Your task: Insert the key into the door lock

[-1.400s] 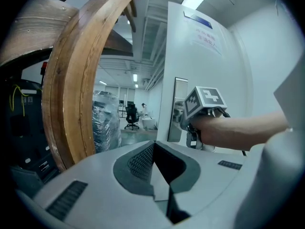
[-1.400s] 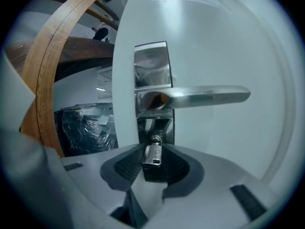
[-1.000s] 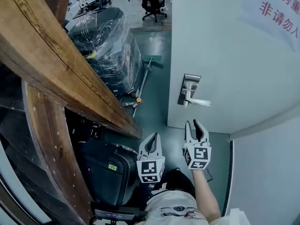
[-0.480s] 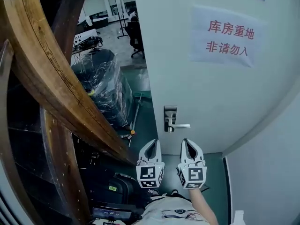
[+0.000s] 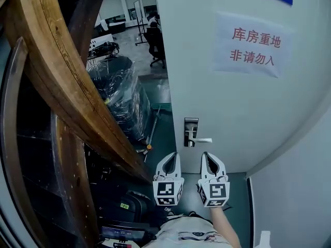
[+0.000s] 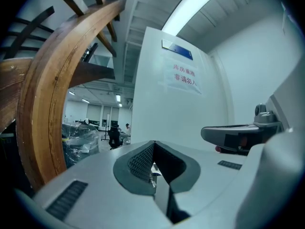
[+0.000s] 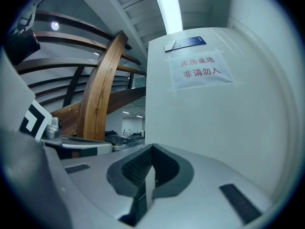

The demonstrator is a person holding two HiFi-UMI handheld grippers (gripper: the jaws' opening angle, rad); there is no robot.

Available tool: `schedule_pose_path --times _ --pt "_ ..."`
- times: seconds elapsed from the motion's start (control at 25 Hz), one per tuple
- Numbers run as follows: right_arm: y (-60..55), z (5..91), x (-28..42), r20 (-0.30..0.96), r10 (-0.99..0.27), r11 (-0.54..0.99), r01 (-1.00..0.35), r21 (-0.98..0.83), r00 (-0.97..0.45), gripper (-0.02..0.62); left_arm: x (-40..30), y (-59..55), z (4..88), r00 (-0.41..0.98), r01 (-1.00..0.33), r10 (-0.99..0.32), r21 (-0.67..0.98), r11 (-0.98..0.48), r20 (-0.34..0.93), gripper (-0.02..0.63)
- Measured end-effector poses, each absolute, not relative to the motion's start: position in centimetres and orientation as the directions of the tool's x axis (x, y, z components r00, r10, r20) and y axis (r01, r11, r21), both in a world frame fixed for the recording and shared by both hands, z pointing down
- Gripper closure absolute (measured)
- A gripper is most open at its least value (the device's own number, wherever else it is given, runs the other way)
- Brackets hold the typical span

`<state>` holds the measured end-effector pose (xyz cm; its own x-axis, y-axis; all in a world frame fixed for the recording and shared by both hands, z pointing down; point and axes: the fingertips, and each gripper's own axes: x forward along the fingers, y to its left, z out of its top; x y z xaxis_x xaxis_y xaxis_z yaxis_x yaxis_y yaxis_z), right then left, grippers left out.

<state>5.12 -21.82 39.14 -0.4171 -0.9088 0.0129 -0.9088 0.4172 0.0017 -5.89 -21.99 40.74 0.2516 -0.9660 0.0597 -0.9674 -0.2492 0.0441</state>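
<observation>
The white door (image 5: 248,102) stands ahead with a metal lock plate (image 5: 191,132) and a lever handle (image 5: 204,140) near its left edge. My left gripper (image 5: 174,155) and right gripper (image 5: 206,154) hover side by side just below the handle, both pointing at the door and apart from it. In the left gripper view the left gripper (image 6: 153,142) has its tips together; a small metal bit shows at the pad edge, and I cannot tell what it is. The right gripper (image 7: 152,147) is shut with nothing visible between its pads. No key shows clearly in any view.
A thick curved wooden beam (image 5: 57,81) fills the left side. A plastic-wrapped pile (image 5: 121,97) and a black case (image 5: 124,205) sit on the floor to the left. A paper sign (image 5: 253,45) hangs on the door. A pale wall (image 5: 300,180) closes the right.
Both grippers have risen toward the handle and the head view has tipped upward. The right jaws, open a second ago, have come together. Little has moved in the last half second.
</observation>
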Motion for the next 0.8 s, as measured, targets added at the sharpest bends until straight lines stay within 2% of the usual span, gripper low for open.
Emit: schedule_pose_path --times 0.8 --pt "-21.79 39.84 4.21 0.026 -0.895 0.446 -0.895 0.007 -0.446 0.589 -6.70 -21.51 41.57 0.216 -0.976 -0.973 0.043 -0.213 0.077 0.603"
